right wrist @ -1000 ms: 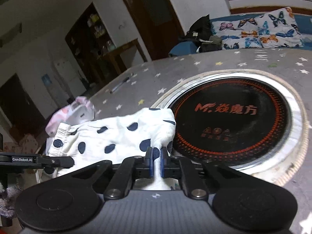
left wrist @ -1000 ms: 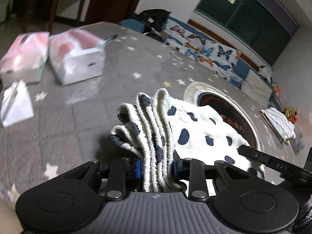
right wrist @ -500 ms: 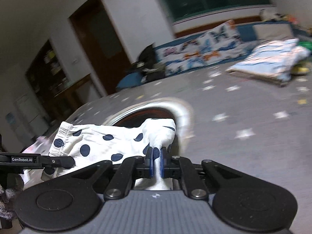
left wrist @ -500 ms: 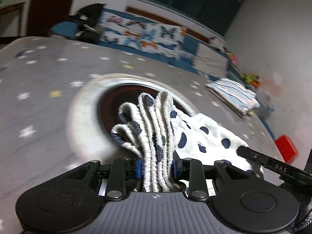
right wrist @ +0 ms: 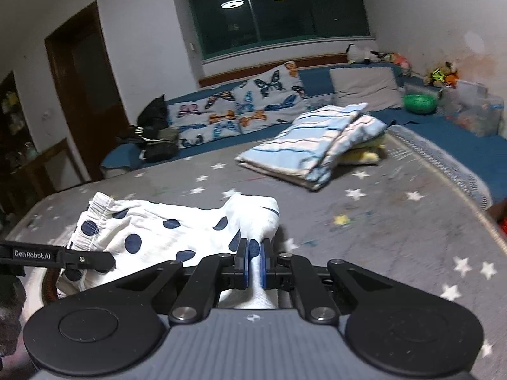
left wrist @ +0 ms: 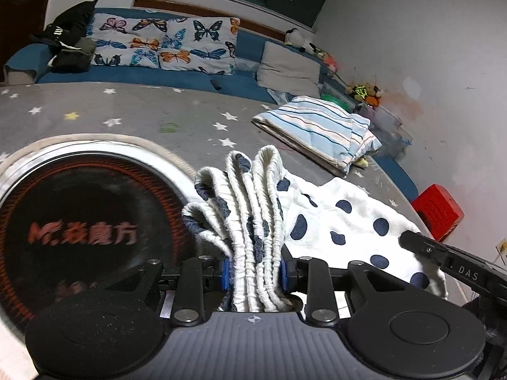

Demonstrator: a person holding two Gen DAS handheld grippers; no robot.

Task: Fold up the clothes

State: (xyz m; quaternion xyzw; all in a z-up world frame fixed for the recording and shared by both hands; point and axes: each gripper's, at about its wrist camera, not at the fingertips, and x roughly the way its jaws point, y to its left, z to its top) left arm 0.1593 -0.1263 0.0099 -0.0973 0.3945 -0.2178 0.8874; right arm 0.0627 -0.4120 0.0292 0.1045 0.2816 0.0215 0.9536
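Two tools grip one garment, a pair of white polka-dot shorts (left wrist: 332, 221) with navy spots, stretched between them above a grey star-printed desk (left wrist: 142, 114). The left tool (left wrist: 253, 272) has its blue-padded fingers (left wrist: 225, 274) pressed in on the gathered elastic waistband (left wrist: 253, 209), whose ribbed folds are bunched into several upright loops standing up between the jaws. The right tool (right wrist: 253, 264) pinches a narrow fold of the shorts' white cloth near a leg hem, its jaws almost together with only the fabric between them. In the right wrist view the rest of the shorts spreads away to the left, the waistband at the far end. In the left wrist view a round black cooktop (left wrist: 73, 221) with an orange ring and lettering sits set into the desk, just left of the waistband. Farther back on the desk lies a folded blue-and-white striped garment (right wrist: 313, 145). Behind the desk runs a blue sofa (right wrist: 317, 82) with butterfly-print cushions (right wrist: 240, 107), and a red box (left wrist: 439, 210) shows beyond the desk's right edge.
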